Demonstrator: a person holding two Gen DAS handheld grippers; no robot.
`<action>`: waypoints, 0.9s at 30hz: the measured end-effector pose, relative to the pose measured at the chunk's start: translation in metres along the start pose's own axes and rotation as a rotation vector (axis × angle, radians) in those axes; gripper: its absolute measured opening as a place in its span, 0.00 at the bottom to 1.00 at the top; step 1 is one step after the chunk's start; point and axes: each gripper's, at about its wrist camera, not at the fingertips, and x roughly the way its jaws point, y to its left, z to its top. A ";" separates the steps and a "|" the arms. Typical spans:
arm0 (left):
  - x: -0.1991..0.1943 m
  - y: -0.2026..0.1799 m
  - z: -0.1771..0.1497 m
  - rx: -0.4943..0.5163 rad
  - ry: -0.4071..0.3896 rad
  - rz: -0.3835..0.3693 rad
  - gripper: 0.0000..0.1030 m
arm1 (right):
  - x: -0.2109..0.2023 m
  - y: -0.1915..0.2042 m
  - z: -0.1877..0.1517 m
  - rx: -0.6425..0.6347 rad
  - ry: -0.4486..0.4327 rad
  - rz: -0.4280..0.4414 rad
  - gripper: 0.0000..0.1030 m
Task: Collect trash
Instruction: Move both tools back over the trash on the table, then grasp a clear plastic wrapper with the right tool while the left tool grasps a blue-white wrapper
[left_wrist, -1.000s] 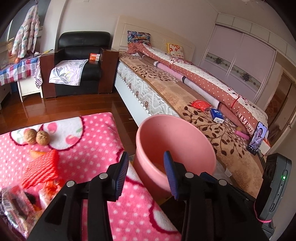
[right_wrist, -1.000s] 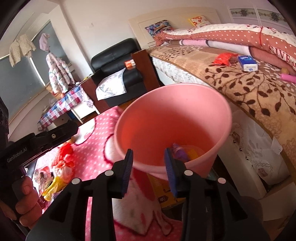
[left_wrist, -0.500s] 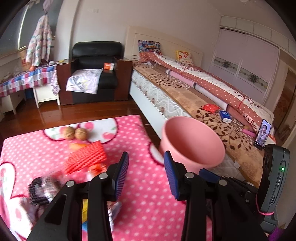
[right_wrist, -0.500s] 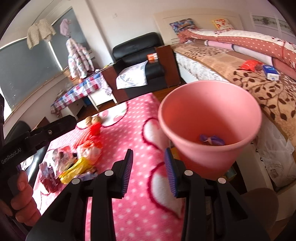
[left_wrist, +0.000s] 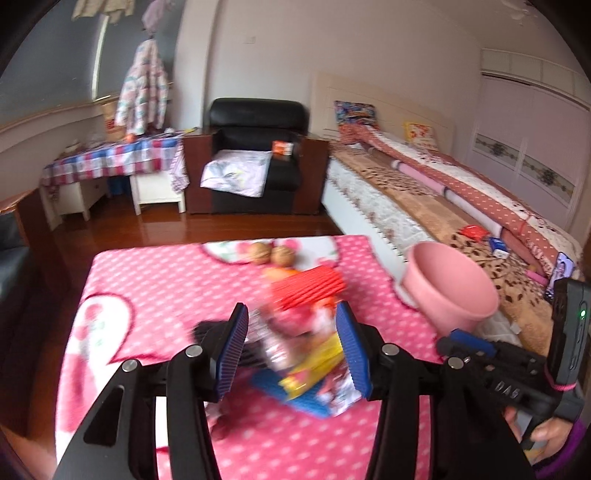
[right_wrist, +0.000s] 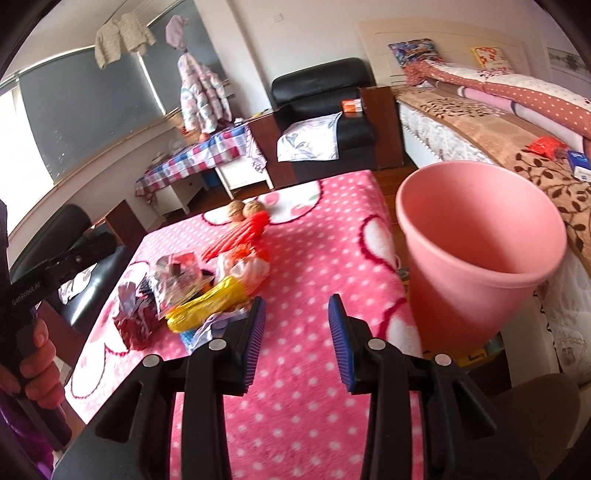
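Observation:
A pile of trash wrappers (right_wrist: 207, 284) lies on the pink dotted blanket (right_wrist: 314, 251): a yellow wrapper (right_wrist: 207, 304), a clear packet, a red corrugated piece (right_wrist: 236, 234) and a dark red bag (right_wrist: 135, 325). In the left wrist view the pile (left_wrist: 306, 343) is blurred. My left gripper (left_wrist: 291, 350) is open and empty, just above the pile. My right gripper (right_wrist: 297, 336) is open and empty over the blanket, right of the pile. A pink bucket (right_wrist: 476, 251) stands off the table's right edge; it also shows in the left wrist view (left_wrist: 450, 291).
Two walnuts (left_wrist: 271, 254) sit at the blanket's far edge. A bed (left_wrist: 443, 206) runs along the right, with a red packet (left_wrist: 472, 232) and a blue box (left_wrist: 498, 245) on it. A black armchair (left_wrist: 255, 155) and a checked-cloth table (left_wrist: 110, 162) stand at the back.
Both grippers have swung left, away from the bucket and over the table. The left gripper now hovers over the trash pile. Both stay open.

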 end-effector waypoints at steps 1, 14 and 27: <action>-0.003 0.009 -0.005 -0.010 0.007 0.015 0.47 | 0.001 0.001 0.000 -0.003 0.004 0.004 0.35; -0.002 0.055 -0.057 -0.088 0.130 0.060 0.47 | 0.010 0.016 -0.004 -0.041 0.043 0.062 0.39; 0.017 0.066 -0.058 -0.112 0.144 0.065 0.08 | 0.011 0.058 0.007 -0.175 0.028 0.171 0.42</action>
